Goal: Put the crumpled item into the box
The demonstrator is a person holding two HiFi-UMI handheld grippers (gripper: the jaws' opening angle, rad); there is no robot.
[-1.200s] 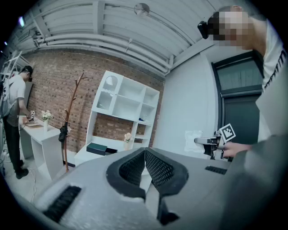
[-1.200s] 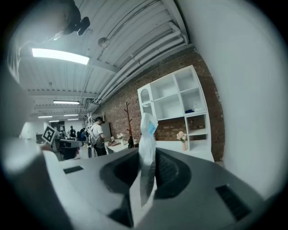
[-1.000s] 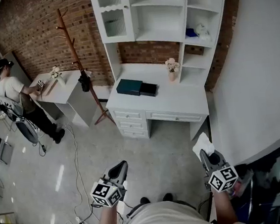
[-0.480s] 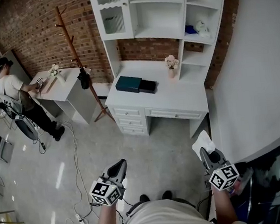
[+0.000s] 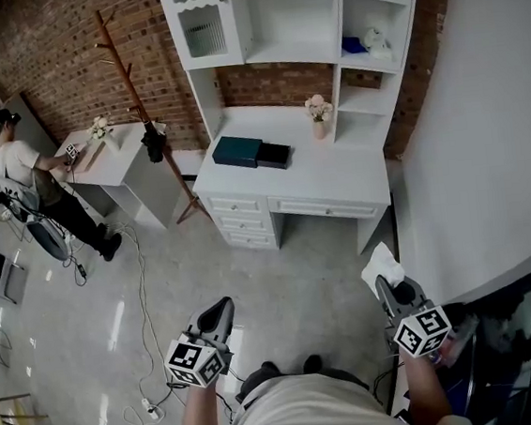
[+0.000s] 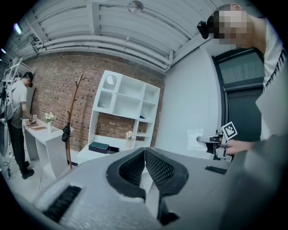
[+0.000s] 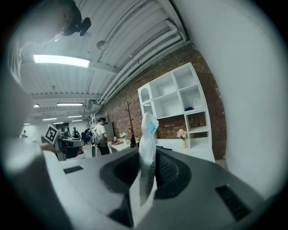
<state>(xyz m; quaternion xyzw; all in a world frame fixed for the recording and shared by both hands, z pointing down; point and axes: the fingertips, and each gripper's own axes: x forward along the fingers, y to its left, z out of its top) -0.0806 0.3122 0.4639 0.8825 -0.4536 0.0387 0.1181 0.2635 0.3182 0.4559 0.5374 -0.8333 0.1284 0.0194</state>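
Wrapper point(image 5: 382, 266), white and crumpled, stands upright, pinched between the jaws of the right gripper point(image 5: 388, 288), close to a white wall point(image 5: 484, 137). The left gripper point(image 5: 219, 314) has its jaws pressed together on nothing. The dark box point(image 5: 237, 151) lies well apart from both, on the white desk point(image 5: 338, 185).

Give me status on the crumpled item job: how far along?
Done: the pick. The right gripper is shut on the white crumpled item. In hand: the item is held in the air, well short of the white desk. Left: get to the desk and drop it into the dark box there. The left gripper is shut and empty.
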